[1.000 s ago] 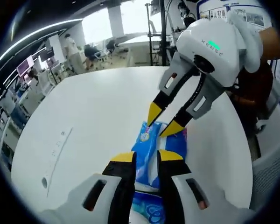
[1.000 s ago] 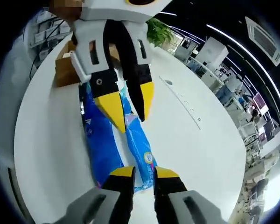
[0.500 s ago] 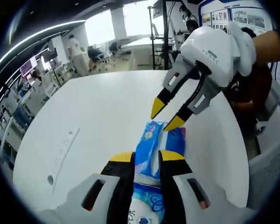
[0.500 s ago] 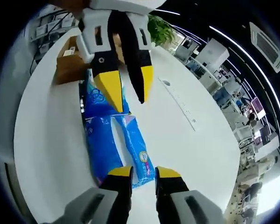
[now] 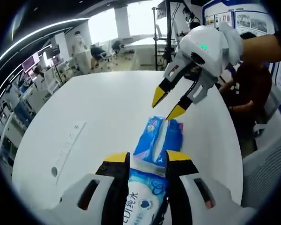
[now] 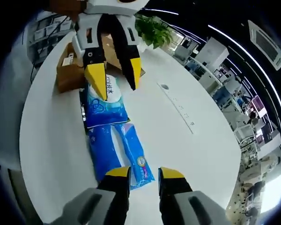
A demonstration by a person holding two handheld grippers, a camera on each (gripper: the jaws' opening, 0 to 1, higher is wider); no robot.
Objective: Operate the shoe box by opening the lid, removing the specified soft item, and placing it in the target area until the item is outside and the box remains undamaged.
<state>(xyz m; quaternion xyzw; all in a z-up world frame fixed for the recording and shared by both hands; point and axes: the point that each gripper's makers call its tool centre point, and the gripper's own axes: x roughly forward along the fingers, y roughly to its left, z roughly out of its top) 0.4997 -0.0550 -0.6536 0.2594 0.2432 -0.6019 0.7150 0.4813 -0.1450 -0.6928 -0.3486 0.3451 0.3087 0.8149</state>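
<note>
The blue tissue pack (image 6: 113, 140) lies flat on the white table (image 6: 187, 154), outside the cardboard shoe box (image 6: 70, 70), which sits at the table's far edge in the right gripper view. Your left gripper (image 5: 143, 161) has its jaws open, straddling the near end of the pack; whether they touch it, cannot tell. Your right gripper (image 5: 169, 104) is open, holds nothing, and hovers just above the pack's other end.

Risk: if you lift the left gripper with a pad snagging the soft wrap, the pack drags back toward the box. Backing off low could also clip the box wall.

The right gripper view gives you the box and the pack's full length. The left gripper view gives you the right gripper's clearance above the pack.
</note>
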